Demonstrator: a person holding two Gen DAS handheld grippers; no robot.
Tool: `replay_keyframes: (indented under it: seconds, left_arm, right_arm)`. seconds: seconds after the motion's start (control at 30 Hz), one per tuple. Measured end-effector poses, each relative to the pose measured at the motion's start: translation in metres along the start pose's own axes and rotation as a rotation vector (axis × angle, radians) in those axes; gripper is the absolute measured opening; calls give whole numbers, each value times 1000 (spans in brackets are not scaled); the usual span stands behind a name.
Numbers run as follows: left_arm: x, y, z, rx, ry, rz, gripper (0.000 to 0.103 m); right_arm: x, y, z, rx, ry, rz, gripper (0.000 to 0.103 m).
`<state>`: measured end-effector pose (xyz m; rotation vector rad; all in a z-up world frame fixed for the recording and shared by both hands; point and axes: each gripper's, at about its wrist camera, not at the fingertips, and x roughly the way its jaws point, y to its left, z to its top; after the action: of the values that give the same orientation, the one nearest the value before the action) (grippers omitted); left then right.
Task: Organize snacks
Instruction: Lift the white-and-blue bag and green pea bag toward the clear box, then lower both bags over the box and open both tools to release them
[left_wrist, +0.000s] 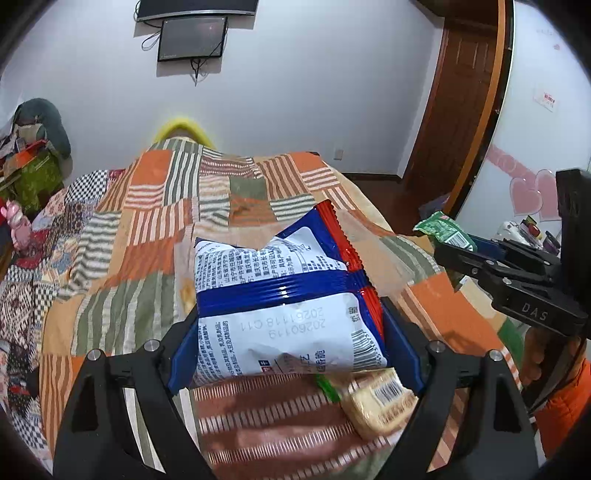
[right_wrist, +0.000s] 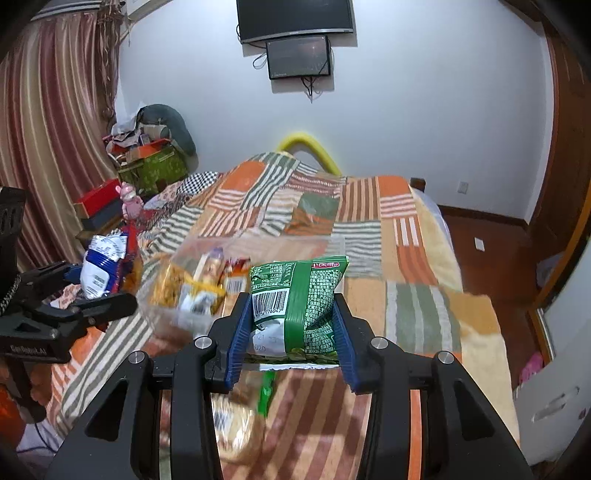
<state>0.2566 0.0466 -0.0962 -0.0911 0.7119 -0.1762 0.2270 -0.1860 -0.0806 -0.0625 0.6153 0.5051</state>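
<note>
Patchwork bedspread (right_wrist: 369, 221), wall-mounted screen (right_wrist: 298, 57), striped curtain (right_wrist: 48, 122), wooden door (left_wrist: 461, 103), pink figurine (right_wrist: 130, 199)

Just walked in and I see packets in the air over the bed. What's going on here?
A person is sorting snacks on a patchwork bedspread, one tool in each hand. The left tool is shut on a blue-and-white snack bag, held above the bed. The right tool is shut on a green snack bag. A clear container already holding several snacks sits on the bed just ahead, and a wrapped biscuit pack lies loose below.
</note>
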Motion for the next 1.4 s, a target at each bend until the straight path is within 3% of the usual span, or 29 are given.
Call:
replay_keyframes:
  seconds: [0.33,0.87,1.13,1.4]
  left_arm:
    - [46,13,29,-17,15,30,86]
    - [108,37,43,-73,93,40,87]
    - [110,35,41,-71,116,64,93]
    - [79,30,44,-63,66,58,93]
  right_arm:
    - [35,6,25,-31,3,-8,39]
    - [97,0,21,5,141,42,39]
    - [100,-1,24,10,154,37,40]
    - [79,2,28,-7,122,28,41]
